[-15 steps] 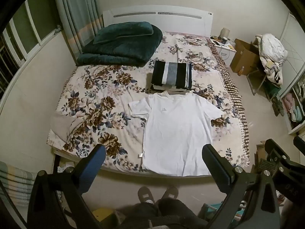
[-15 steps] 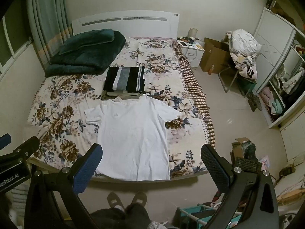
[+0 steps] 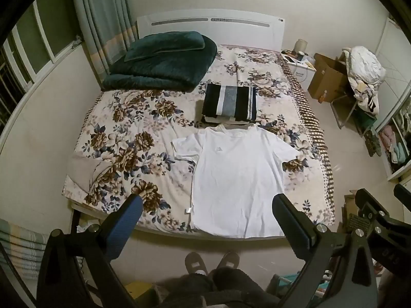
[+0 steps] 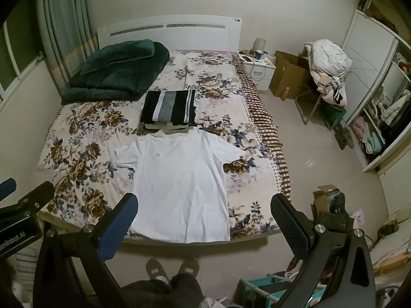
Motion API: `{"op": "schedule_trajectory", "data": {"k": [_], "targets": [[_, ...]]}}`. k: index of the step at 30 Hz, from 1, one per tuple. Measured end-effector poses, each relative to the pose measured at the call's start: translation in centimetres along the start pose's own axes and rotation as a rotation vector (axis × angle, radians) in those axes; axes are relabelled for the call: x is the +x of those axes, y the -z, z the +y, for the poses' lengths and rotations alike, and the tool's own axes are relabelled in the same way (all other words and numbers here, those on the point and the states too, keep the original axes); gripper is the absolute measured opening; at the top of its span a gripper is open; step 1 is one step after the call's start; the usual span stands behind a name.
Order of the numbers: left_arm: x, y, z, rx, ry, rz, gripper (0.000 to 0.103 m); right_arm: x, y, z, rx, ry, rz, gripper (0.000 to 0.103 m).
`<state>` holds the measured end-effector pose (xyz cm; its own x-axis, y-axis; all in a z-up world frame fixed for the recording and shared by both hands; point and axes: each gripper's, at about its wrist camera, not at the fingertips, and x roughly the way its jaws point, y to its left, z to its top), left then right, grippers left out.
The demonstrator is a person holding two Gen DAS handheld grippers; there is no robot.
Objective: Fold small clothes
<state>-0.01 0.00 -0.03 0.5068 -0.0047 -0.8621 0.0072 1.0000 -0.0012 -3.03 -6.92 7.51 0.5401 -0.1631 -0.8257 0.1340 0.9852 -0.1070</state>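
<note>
A white T-shirt (image 3: 237,177) lies flat and face up on the floral bed (image 3: 123,138), collar away from me, hem at the near edge. It also shows in the right wrist view (image 4: 179,182). Behind its collar sits a stack of folded clothes with a black, white and grey striped top piece (image 3: 228,102) (image 4: 168,109). My left gripper (image 3: 205,210) is open and empty, held high above the near bed edge. My right gripper (image 4: 204,209) is open and empty, also high above the hem.
A folded dark green blanket (image 3: 159,61) lies at the bed's far left. A nightstand (image 4: 258,68), a cardboard box (image 4: 289,74) and a chair heaped with laundry (image 4: 327,61) stand right of the bed. An open wardrobe (image 4: 377,118) is at far right. My slippered feet (image 3: 212,261) stand at the bed's foot.
Both grippers have shifted very slightly; the shirt and the stack lie as before. Both stay open.
</note>
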Motion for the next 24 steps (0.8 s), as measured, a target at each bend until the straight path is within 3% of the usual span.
{"op": "schedule_trajectory", "data": {"k": [24], "targets": [[-0.39,-0.32,-0.24,0.000,-0.002,-0.010,0.103,-0.32,-0.07,-0.02,0.003,-0.008,-0.004,0.103]]}}
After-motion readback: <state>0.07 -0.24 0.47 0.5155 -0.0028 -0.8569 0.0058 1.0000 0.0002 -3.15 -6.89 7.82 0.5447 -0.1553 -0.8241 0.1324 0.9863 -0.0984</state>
